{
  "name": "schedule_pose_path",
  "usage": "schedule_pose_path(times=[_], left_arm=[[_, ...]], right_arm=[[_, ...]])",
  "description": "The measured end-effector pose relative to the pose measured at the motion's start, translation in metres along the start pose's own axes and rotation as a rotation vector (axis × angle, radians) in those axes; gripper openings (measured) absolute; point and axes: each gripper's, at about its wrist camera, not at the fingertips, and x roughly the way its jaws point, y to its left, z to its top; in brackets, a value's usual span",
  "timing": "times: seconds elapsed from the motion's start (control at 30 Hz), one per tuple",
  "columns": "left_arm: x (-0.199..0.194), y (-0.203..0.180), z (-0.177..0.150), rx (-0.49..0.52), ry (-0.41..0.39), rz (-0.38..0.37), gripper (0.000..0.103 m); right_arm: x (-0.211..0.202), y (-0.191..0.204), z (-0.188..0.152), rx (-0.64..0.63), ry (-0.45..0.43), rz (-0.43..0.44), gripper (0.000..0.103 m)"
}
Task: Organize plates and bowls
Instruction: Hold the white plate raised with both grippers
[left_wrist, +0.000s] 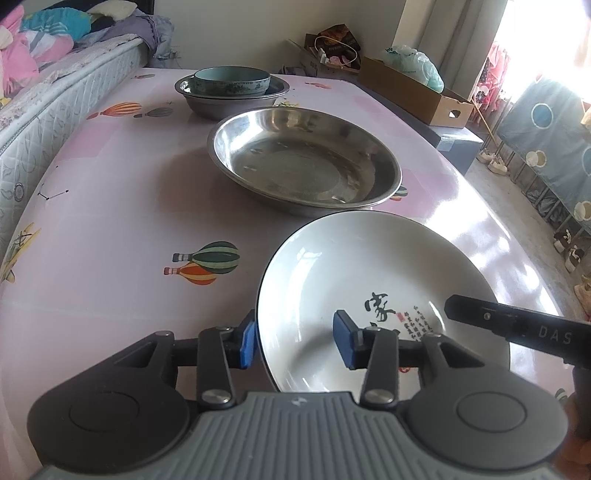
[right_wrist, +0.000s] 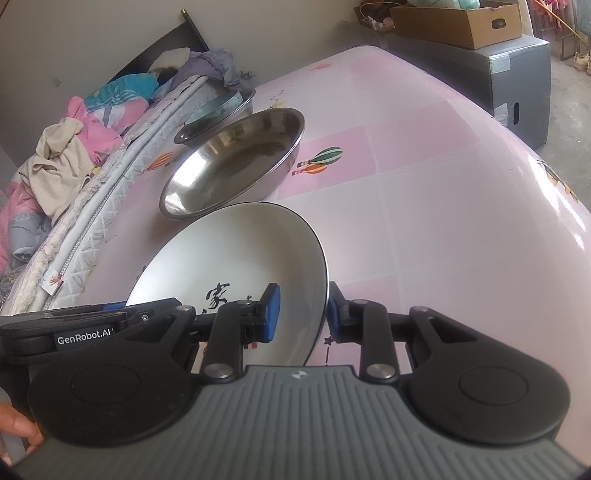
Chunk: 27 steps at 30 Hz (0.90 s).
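The right gripper (right_wrist: 301, 314) is clamping the white plate (right_wrist: 236, 258) by its rim at 3 o'clock. The left gripper (left_wrist: 295, 341) is straddling the rim at 9 o'clock, pads (left_wrist: 246, 341) loosened. The steel dish (left_wrist: 303, 158) is sitting at 12 o'clock, a bowl (left_wrist: 232, 79) stacked beyond.

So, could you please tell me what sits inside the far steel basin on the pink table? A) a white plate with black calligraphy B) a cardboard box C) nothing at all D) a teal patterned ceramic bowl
D: a teal patterned ceramic bowl is nested in the far steel basin, behind the larger steel basin, which holds no dish.
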Motion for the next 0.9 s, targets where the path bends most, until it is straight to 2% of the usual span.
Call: schedule_pose_path(times=[0.1,0.5,0.9], left_arm=[[-0.001,0.0,0.0,-0.001,-0.002,0.002,0.043],[-0.006,0.003,-0.003,-0.018,-0.017,-0.007,0.043],[-0.006,0.004,-0.002,-0.02,-0.027,0.016,0.043]], right_arm=[[0.0,0.0,0.002,0.014,0.002,0.012,0.032],[0.004,0.008,0.004,0.02,0.008,-0.016,0.033],[0.009,0.013,0.006,0.014,0.014,-0.011,0.034]])
